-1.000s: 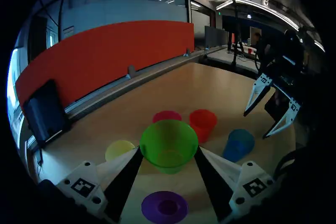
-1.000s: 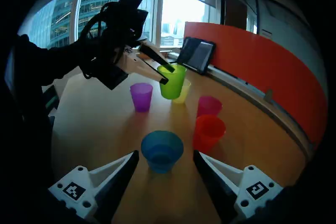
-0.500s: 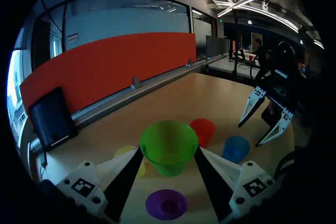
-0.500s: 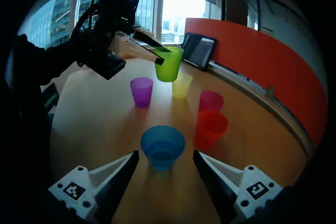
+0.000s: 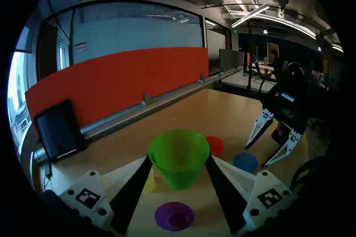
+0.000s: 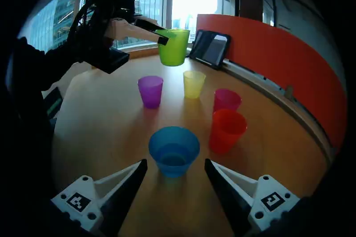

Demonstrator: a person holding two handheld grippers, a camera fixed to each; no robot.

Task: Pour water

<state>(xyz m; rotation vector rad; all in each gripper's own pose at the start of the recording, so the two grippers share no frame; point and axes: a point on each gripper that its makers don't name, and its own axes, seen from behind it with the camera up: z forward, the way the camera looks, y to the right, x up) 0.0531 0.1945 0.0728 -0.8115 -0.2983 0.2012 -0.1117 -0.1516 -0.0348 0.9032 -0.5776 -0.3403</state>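
The left gripper (image 5: 178, 156) is clamped on the green cup (image 5: 178, 172), upright and lifted clear of the desk (image 6: 111, 117) toward its window edge. The right gripper (image 6: 174, 162) stands wide, straddling the blue cup (image 6: 174, 148) without touching. A clean pour likely needs the rim centred over the receiving cup, then a slow tilt.

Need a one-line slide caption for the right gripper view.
Left gripper holds the green cup aloft; open right gripper faces the blue cup on the wooden table.
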